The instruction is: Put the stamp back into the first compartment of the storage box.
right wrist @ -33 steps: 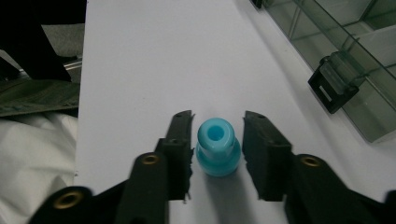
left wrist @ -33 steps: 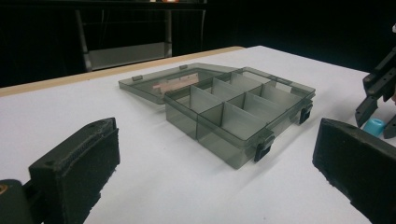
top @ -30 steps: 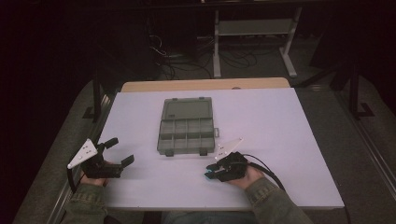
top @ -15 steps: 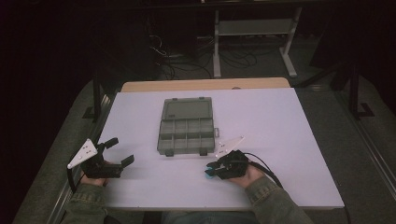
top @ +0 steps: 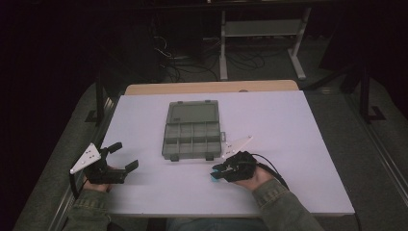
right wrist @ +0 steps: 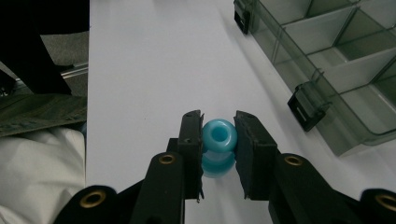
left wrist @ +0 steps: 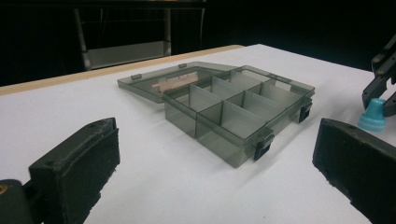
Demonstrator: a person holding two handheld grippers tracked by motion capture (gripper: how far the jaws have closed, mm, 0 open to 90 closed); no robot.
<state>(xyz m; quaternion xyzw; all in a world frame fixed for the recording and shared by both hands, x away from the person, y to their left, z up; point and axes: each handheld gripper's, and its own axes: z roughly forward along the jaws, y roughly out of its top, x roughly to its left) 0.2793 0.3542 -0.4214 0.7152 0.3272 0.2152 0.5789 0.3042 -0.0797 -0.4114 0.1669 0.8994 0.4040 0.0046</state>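
The right gripper has its two jaws closed narrowly on a small blue ring-shaped piece, which sits squarely between the pads with its hole facing up toward the camera; a pale blue reflection or lower part lies just beneath it, so the piece seems to be at or barely above the white table. It looks like hard, glossy plastic, so I judge it light and stiff but slippery, apt to squirt out sideways if the pads squeeze off-centre; the present hold across its widest round is probably the safest one. In the left gripper view the same piece shows beyond the far jaw as a tapered blue cap shape, so its full form is hard to settle. The left gripper stands wide open with nothing between its jaws, resting near the table's near-left edge. Ahead of both sets of jaws lies the smoky clear organizer box, lid folded back flat, black latches toward the person. Its compartments look empty, though the tinted walls and dim light make that uncertain, and the right gripper view cuts off most of the box
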